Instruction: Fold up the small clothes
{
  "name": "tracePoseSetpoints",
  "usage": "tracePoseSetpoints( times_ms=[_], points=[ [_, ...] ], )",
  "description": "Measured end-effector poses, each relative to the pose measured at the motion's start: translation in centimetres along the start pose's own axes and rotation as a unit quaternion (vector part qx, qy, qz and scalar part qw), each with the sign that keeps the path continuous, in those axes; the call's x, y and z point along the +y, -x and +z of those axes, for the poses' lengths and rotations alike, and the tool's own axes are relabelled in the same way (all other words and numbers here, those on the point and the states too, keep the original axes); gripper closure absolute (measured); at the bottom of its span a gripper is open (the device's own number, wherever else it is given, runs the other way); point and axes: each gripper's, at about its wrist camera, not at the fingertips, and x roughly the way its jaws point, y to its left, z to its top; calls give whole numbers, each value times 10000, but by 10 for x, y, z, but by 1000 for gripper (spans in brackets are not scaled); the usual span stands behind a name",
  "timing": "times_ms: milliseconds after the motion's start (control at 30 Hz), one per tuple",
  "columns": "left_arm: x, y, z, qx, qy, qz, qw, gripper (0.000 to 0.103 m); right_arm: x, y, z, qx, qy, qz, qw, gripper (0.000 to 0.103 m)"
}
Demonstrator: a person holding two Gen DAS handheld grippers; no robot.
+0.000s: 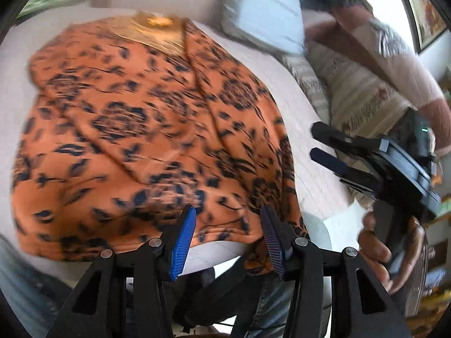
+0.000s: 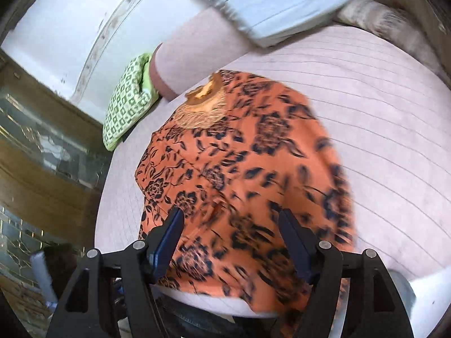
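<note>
An orange garment with a dark floral print (image 1: 146, 129) lies spread on a pale pink bed (image 1: 313, 169), its tan collar at the far end. It also shows in the right wrist view (image 2: 242, 174). My left gripper (image 1: 228, 217) is open and empty, just above the garment's near hem. My right gripper (image 2: 231, 219) is open and empty over the garment's near part. The right gripper also shows in the left wrist view (image 1: 315, 140), held in a hand at the right, its fingers apart. The garment's near edge hangs over the bed's edge.
A pale blue pillow (image 2: 270, 2) lies at the head of the bed. A green patterned pillow (image 2: 126, 101) lies at the far left. A person in a beige patterned top (image 1: 358, 84) sits at the right. Wooden furniture (image 2: 42, 152) stands left of the bed.
</note>
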Motion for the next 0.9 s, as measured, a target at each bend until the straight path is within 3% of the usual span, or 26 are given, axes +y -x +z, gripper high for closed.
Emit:
tracePoseSetpoints(
  times_ms=[133, 233, 367, 467, 567, 633, 733, 800, 900],
  points=[
    [-23, -32, 3, 281, -149, -28, 9995, 57, -18, 21, -4, -123, -1, 87, 9999, 31],
    [-36, -44, 2, 359, -137, -29, 9993, 57, -28, 5, 2, 93, -7, 77, 9999, 35],
    [-30, -50, 1, 302, -56, 321, 9990, 57, -29, -45, 3, 688, 172, 86, 9974, 55],
    [-22, -47, -2, 307, -112, 871, 9957, 57, -17, -84, 7, 1037, 505, -146, 9932, 55],
    [-15, -39, -5, 283, -9, 1005, 9945, 57, 0, -109, 12, 1220, 895, -332, 9879, 54],
    [-14, -35, -5, 247, 46, 1013, 9945, 57, 11, -129, 12, 1399, 1232, -873, 9786, 55],
    [-18, -34, -1, 225, 29, 983, 9949, 57, 19, -143, 7, 1435, 1647, -1408, 9656, 75],
    [-24, -36, 1, 227, -68, 888, 9958, 57, 15, -138, 10, 1489, 1602, -1327, 9667, 100],
    [-38, -41, 6, 289, -333, 587, 9973, 57, -7, -109, 32, 1342, 919, -725, 9840, 100]
  ],
)
